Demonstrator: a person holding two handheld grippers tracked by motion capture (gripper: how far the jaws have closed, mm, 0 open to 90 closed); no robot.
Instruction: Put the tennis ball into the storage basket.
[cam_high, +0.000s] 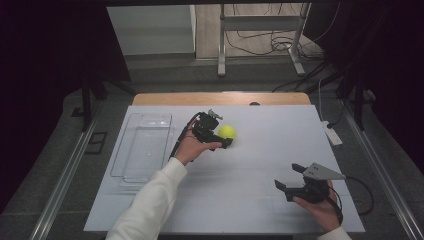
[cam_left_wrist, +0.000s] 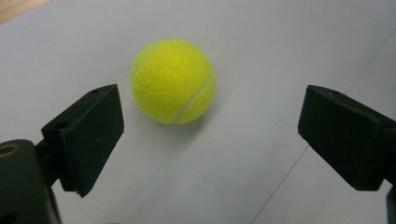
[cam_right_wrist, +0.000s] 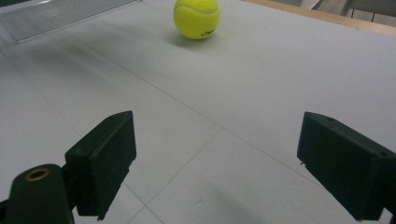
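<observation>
Yellow tennis ball (cam_left_wrist: 173, 81) rests on white table sheet (cam_high: 260, 150), just ahead of your left gripper (cam_left_wrist: 210, 135), jaws wide apart, ball untouched. Right gripper (cam_right_wrist: 215, 163) also agape, well apart. Close in with left.

The ball (cam_right_wrist: 196, 17) has small dark print low on its side in the right gripper view, too tiny to read. No other words show.

Fuzzy felt tennis ball (cam_left_wrist: 173, 80) on smooth matt table (cam_left_wrist: 280, 51)
</observation>
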